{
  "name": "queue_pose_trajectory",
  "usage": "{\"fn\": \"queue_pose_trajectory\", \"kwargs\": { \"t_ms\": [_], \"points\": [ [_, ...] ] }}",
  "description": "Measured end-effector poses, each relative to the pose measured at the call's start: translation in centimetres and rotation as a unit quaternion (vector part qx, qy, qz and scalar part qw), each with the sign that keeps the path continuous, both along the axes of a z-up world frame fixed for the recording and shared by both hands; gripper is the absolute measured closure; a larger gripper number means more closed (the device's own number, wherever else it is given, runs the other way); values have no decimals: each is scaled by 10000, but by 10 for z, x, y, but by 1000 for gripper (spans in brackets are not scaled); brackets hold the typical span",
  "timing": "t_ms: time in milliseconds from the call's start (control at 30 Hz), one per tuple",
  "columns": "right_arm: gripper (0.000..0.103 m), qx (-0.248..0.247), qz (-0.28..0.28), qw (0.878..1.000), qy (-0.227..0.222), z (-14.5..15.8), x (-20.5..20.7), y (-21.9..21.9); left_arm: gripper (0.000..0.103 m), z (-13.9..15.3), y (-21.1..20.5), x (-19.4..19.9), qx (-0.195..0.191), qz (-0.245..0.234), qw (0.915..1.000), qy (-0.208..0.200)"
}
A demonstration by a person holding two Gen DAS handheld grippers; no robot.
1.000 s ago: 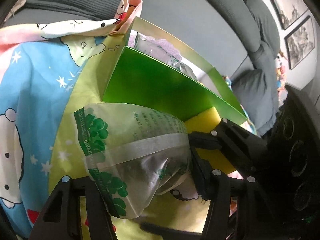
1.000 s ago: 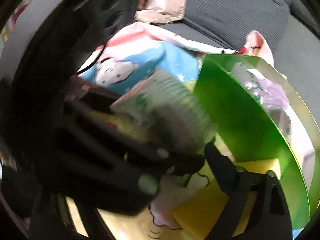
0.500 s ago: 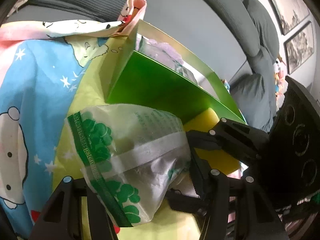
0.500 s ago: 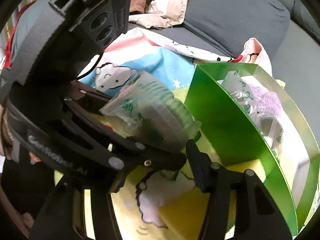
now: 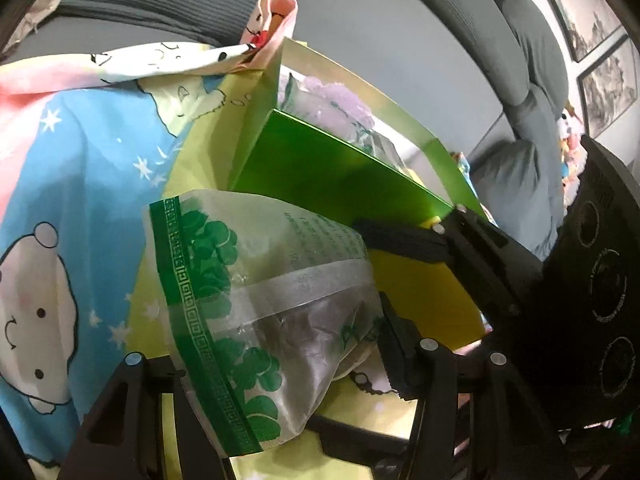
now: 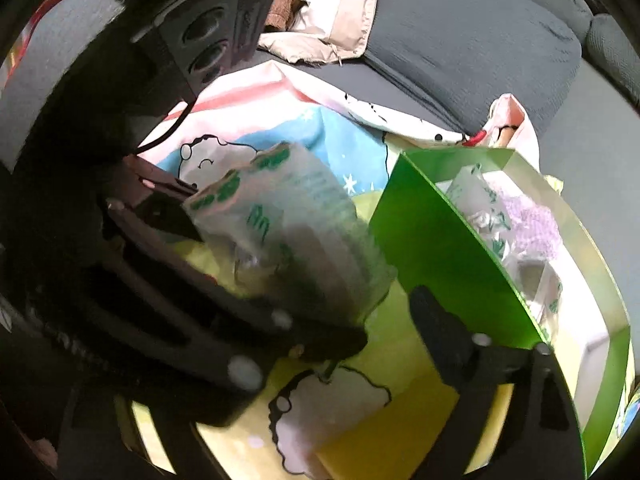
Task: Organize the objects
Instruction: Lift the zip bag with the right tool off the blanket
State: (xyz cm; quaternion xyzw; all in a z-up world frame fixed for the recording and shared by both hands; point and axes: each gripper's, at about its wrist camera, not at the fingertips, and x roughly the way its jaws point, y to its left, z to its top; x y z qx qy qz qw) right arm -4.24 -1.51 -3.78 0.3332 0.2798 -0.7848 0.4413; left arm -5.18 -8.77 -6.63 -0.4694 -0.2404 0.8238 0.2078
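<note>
Left gripper (image 5: 276, 364) clamps a clear green-printed bag (image 5: 256, 300) above the cartoon blanket (image 5: 60, 184), just near the green box (image 5: 340, 176). Right gripper (image 6: 384, 320), jaws just reopened wide, flanks the bag's end without pressing it.

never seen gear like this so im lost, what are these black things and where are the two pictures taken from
No robot here: a person holds a tool in each hand, each with two black jaws and a wide-angle camera looking along them. One picture comes from each tool, so each also sees the other. The left tool is shut on a clear plastic bag with green print. The right tool is open, its jaws having just been opening, with the bag's end between them, unpinched. Underneath lies a cartoon bedsheet, with an open green box holding more bags, and a grey sofa behind.
</note>
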Motion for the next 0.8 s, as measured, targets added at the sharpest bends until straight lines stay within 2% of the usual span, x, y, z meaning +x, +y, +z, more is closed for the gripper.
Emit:
{"fn": "queue_pose_trajectory", "kwargs": {
  "t_ms": [133, 167, 233, 267, 400, 500, 533, 567, 600, 700, 800],
  "points": [
    [9, -106, 149, 9994, -279, -8, -9, -11, 48, -4, -8, 0, 226, 96, 9996, -101],
    [18, -125, 153, 9992, -356, -8, -11, -12, 47, -4, -11, 1, 210, 145, 9996, -92],
    [27, -228, 169, 9982, -529, -8, -14, -11, 46, -4, -16, 3, 234, 183, 9995, -99],
    [31, -296, 188, 9976, -594, -6, -15, -10, 43, -3, -18, 3, 238, 189, 9995, -97],
    [35, -341, 297, 9962, -750, -7, -12, -8, 25, 0, -26, 3, 191, 455, 9988, -72],
    [37, -429, 190, 9951, -873, -6, -14, -7, 27, 1, -31, 4, 210, 585, 9981, 37],
    [38, -451, 152, 9947, -913, -5, -15, -6, 30, 1, -30, 6, 174, 553, 9983, 103],
    [39, -450, 126, 9947, -911, -4, -13, -5, 41, 3, -27, 8, 184, 493, 9985, 170],
    [39, -405, 125, 9952, -888, -4, -12, -6, 43, 5, -24, 10, 151, 450, 9986, 220],
    [39, -367, 76, 9961, -804, -1, -8, -5, 46, 17, -13, 12, -115, 353, 9984, 418],
    [40, -475, -2, 9962, -735, 9, -4, 3, 46, 30, -6, 14, -183, 276, 9978, 580]
  ]
}}
